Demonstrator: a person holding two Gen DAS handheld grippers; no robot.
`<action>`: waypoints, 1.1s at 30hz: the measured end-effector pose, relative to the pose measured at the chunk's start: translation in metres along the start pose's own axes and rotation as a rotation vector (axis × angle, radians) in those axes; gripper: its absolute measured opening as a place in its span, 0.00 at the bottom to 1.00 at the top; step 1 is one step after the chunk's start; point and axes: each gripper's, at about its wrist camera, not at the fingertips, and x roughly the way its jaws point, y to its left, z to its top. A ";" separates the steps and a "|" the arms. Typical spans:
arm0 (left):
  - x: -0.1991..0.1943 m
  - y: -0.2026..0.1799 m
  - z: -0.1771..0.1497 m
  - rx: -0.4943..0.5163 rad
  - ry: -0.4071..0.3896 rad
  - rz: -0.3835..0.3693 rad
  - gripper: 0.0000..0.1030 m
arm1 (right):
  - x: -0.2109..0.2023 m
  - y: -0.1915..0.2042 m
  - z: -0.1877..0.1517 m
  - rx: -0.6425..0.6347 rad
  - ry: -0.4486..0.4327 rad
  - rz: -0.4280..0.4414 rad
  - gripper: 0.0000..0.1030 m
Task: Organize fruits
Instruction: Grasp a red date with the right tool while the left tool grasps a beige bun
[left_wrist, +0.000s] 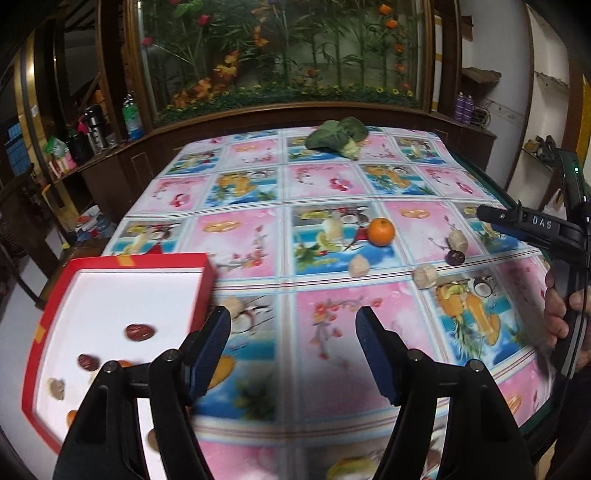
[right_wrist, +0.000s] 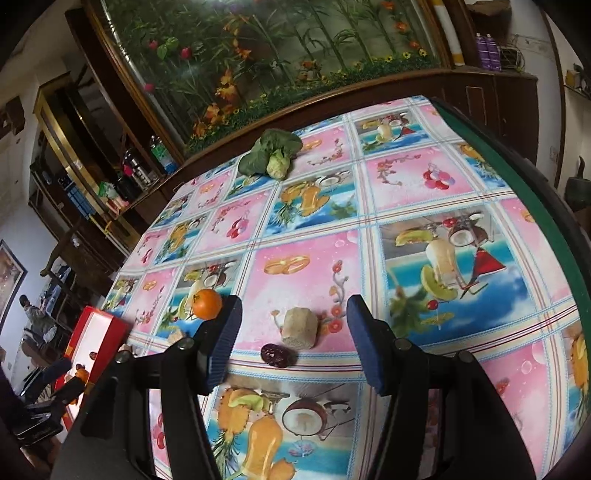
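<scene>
A counter (left_wrist: 332, 192) under a glossy cloth printed with pink and blue fruit squares stands before a dark wooden cabinet and a long glass case of artificial flowers.

The left tool (left_wrist: 293, 325) hangs over bare cloth, its blue pads apart with nothing between them. Just to its left sits a red box (left_wrist: 208, 284) with a white floor, holding two dark red dates (left_wrist: 139, 332), a pale nut and some orange pieces partly hidden behind the tool's arm. Farther out on the cloth lie an orange (left_wrist: 381, 231), three pale, wrinkled walnut-like pieces (left_wrist: 359, 266) and another dark date (left_wrist: 455, 257), loosely scattered. At the far edge rests a leafy green vegetable (left_wrist: 336, 137).

The right tool (right_wrist: 294, 314) is released too, its pads well apart and pointing down at the cloth. Between and just beyond them sits a pale beige lump (right_wrist: 300, 328), with a dark date (right_wrist: 274, 355) just beside it on the near side; neither pad touches either one. The orange lies by the left pad's outer side, and the red box shows at the far left edge of the counter.
</scene>
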 end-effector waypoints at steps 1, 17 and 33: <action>0.005 -0.005 0.003 0.007 0.001 -0.011 0.68 | 0.003 0.002 -0.002 -0.011 0.016 0.005 0.58; 0.092 -0.047 0.029 0.126 0.119 -0.062 0.68 | 0.032 0.029 -0.022 -0.193 0.159 -0.050 0.58; 0.110 -0.056 0.027 0.116 0.126 -0.172 0.27 | 0.051 0.044 -0.035 -0.332 0.187 -0.178 0.28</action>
